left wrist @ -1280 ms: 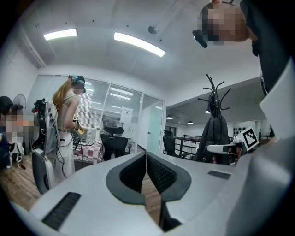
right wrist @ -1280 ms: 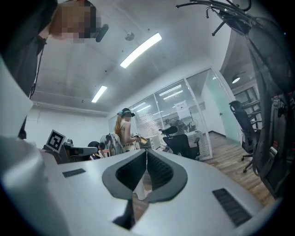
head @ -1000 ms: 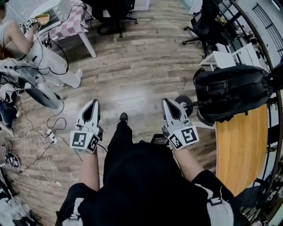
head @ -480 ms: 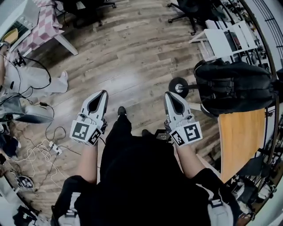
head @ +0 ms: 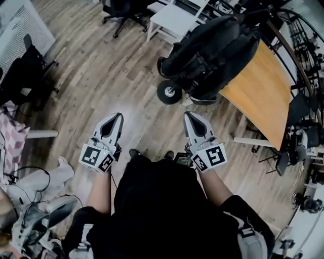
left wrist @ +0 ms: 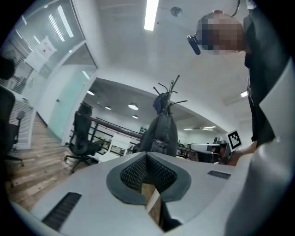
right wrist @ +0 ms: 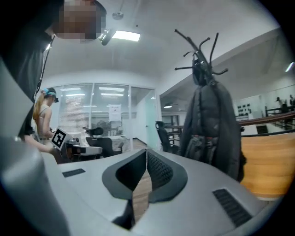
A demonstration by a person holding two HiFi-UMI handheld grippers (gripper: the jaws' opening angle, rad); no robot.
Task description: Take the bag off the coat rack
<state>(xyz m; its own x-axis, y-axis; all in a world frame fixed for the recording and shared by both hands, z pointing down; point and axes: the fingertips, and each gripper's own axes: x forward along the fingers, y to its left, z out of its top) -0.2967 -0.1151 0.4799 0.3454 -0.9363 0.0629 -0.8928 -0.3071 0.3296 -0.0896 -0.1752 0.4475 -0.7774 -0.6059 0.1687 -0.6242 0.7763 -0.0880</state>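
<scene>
A black backpack hangs from a coat rack whose round base rests on the wood floor ahead of me. In the left gripper view the bag hangs under the rack's hooks, some way off. The right gripper view shows the bag closer, to the right, below the hooks. My left gripper and right gripper are held level in front of my body, short of the bag. Both are shut with nothing between the jaws.
A wooden tabletop stands just right of the rack. A white table and office chairs lie beyond it. Another office chair stands left of the bag. A person stands far off at the left.
The whole view has swung round: the bag, earlier at the right edge, now lies ahead at the upper middle. Both grippers keep their place before my body and stay shut.
</scene>
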